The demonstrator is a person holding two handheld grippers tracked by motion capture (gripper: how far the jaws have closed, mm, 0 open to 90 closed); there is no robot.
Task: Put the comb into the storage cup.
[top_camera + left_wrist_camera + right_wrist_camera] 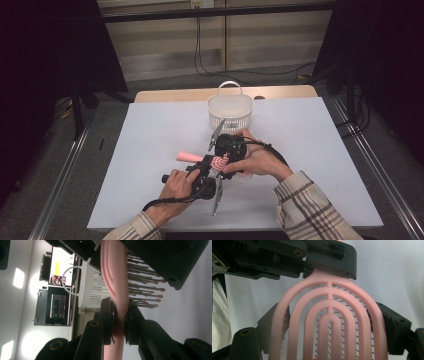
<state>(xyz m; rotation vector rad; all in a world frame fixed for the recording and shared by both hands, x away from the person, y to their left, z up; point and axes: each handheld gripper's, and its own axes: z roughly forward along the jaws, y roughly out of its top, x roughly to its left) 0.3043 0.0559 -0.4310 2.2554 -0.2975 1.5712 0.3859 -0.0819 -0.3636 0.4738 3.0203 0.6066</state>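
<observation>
Two grippers (pixel 212 172) (pixel 231 156) on pink hairbrush (pixel 219 162)

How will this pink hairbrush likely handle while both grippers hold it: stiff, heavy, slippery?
The pink hairbrush is probably light for its size: its head is open arches with gaps. It looks like fairly stiff plastic, keeping its shape between the right gripper jaws. The smooth neck where the left gripper clamps may be slippery and could pivot.

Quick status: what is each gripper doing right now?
Left gripper: shut on the pink hairbrush, at its neck.
Right gripper: shut on the hairbrush head.
</observation>
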